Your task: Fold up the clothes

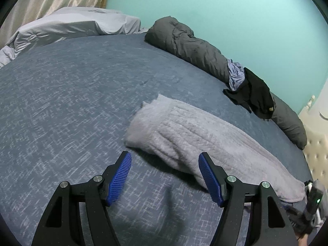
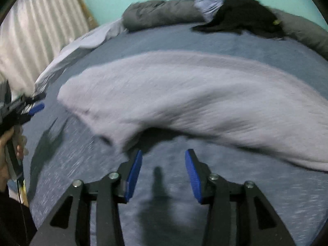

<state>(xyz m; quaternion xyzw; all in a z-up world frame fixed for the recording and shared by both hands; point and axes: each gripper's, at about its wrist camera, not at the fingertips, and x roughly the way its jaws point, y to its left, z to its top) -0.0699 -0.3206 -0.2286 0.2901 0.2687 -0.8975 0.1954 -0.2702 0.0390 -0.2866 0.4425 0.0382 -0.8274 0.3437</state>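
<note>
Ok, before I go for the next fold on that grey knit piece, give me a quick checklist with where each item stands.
1. Left tool empty, pads apart: ok.
2. Right tool empty, pads apart: ok.
3. Grey knit garment lying on the blue bedspread, held by neither tool: ok.
4. Garment smoothed flat: not ok, its near edge is lifted with shadow under it.
5. Black clothes at the far edge apart from the garment: ok.
6. Right wrist view sharp enough to aim: not ok, blurred.
</note>
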